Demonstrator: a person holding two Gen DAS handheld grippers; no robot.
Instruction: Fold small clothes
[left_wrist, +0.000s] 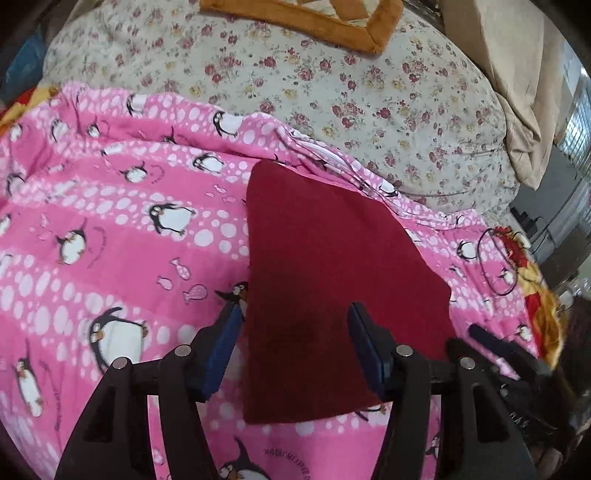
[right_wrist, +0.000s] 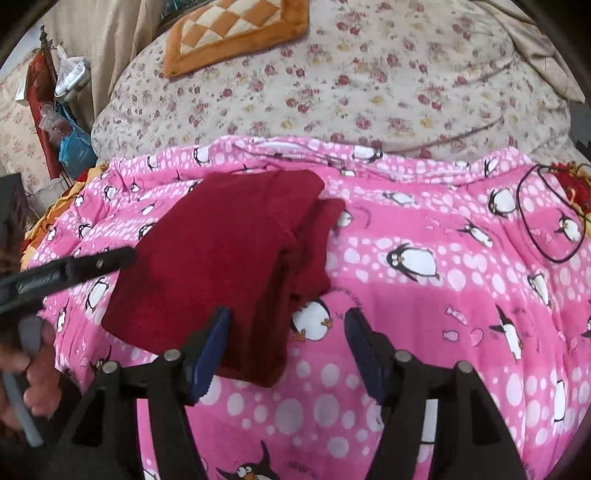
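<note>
A dark red small garment (left_wrist: 325, 266) lies folded flat on the pink penguin sheet (left_wrist: 110, 221). My left gripper (left_wrist: 293, 321) hovers over its near end, jaws apart, the cloth lying below the gap without being pinched. In the right wrist view the same garment (right_wrist: 221, 251) shows stacked layers along its right side. My right gripper (right_wrist: 288, 321) stands open above the garment's near right corner and the sheet (right_wrist: 424, 314). The other gripper's black finger (right_wrist: 92, 262) reaches in from the left, held by a hand (right_wrist: 33, 369).
A floral duvet (right_wrist: 351, 92) lies beyond the sheet, with an orange checked cushion (right_wrist: 229, 33) on it. A thin black cord loop (right_wrist: 550, 218) rests at the sheet's right edge. Beige curtain (left_wrist: 517, 74) and a cluttered rack (right_wrist: 59, 110) flank the bed.
</note>
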